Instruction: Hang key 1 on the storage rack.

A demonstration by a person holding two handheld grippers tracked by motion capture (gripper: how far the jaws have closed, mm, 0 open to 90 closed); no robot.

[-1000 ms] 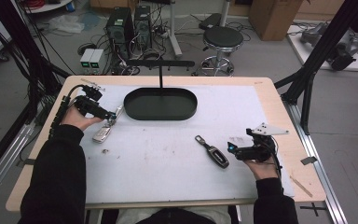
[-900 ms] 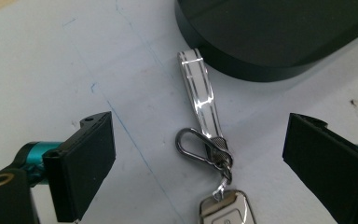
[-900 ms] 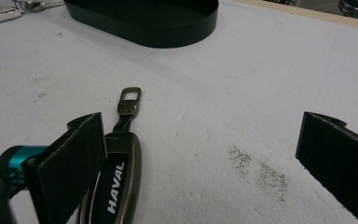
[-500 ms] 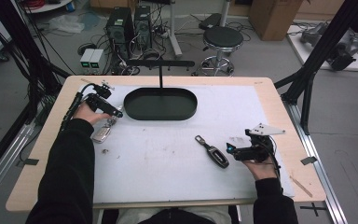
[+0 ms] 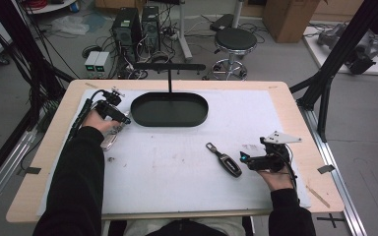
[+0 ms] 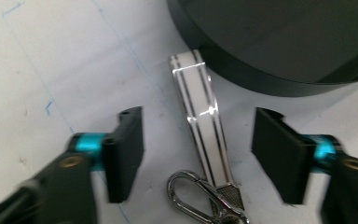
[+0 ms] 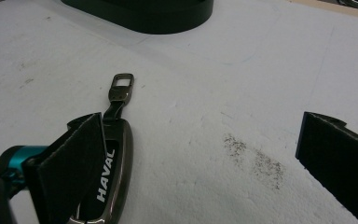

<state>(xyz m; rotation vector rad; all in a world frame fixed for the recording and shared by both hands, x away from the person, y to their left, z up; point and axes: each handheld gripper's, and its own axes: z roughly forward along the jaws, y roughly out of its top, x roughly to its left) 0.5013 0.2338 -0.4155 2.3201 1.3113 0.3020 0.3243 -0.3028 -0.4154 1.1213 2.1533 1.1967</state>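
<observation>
A white strap keychain point(image 6: 197, 100) with a metal carabiner point(image 6: 193, 198) lies flat on the white mat beside the black oval tray point(image 6: 279, 51). My left gripper point(image 6: 200, 116) straddles the strap. Its jaws have just been closing, but there is a gap on both sides and the pads do not touch it. In the high view the left gripper point(image 5: 124, 119) sits by the tray's left end point(image 5: 137, 109), with the keychain point(image 5: 109, 141) beneath the hand. A dark HAVAL key fob point(image 7: 114, 172) lies by my right gripper point(image 7: 205, 126), which is open; the fob point(image 5: 225, 161) is just left of that gripper point(image 5: 244, 159).
The black tray point(image 5: 170, 122) stands at the back middle of the mat with an upright T-shaped stand point(image 5: 170, 69) behind it. A dirt smudge point(image 7: 254, 158) marks the mat between the right jaws. The wooden table edge point(image 5: 320, 191) rings the mat.
My left gripper has moved right, toward the tray's end, and come down over the strap, and its forearm has swung in. The right gripper and the key fob have stayed put.
</observation>
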